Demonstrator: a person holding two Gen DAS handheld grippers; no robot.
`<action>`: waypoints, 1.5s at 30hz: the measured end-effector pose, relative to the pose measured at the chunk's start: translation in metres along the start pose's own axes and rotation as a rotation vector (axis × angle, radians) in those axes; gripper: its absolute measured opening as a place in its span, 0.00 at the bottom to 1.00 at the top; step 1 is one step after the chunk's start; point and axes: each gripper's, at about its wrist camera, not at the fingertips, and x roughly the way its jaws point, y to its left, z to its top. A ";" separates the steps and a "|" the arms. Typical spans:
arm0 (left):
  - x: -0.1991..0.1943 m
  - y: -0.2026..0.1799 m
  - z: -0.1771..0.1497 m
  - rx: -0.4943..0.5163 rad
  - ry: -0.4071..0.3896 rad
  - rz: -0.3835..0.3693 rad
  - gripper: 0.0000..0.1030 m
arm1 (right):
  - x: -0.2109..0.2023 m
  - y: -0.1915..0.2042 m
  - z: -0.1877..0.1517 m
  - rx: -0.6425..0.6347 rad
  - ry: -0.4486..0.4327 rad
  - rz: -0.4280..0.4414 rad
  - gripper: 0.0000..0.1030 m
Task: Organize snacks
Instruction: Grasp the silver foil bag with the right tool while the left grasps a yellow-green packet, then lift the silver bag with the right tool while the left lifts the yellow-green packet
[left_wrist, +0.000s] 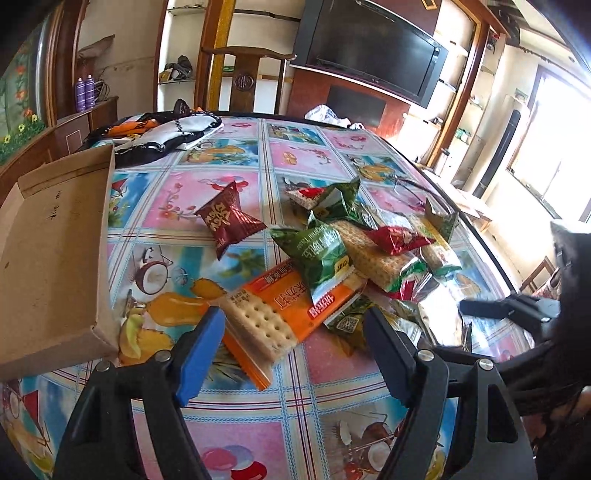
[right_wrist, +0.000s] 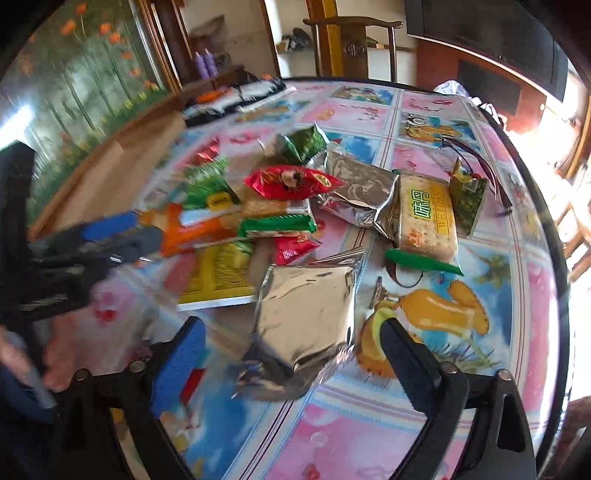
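Sorting stage: left gripper (left_wrist: 295, 332) jaws spread astride orange cracker pack (left_wrist: 280, 310) on bench (left_wrist: 236, 435); right gripper (right_wrist: 291, 350) jaws spread over silver pouch (right_wrist: 306, 314). Next: close, carry to cardboard box (left_wrist: 55, 258).

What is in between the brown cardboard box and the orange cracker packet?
Nothing but bare fruit-patterned tablecloth lies between the brown cardboard box and the orange cracker packet, as the left wrist view shows.
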 end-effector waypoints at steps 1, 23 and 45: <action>-0.001 0.001 0.000 -0.004 -0.005 -0.003 0.74 | 0.006 0.001 0.002 -0.005 0.014 -0.006 0.80; -0.017 0.001 -0.020 -0.014 0.112 -0.111 0.74 | -0.003 0.004 0.007 0.057 -0.018 0.003 0.61; 0.014 -0.039 -0.030 0.111 0.164 -0.012 0.29 | -0.010 -0.008 -0.002 0.088 -0.191 0.110 0.61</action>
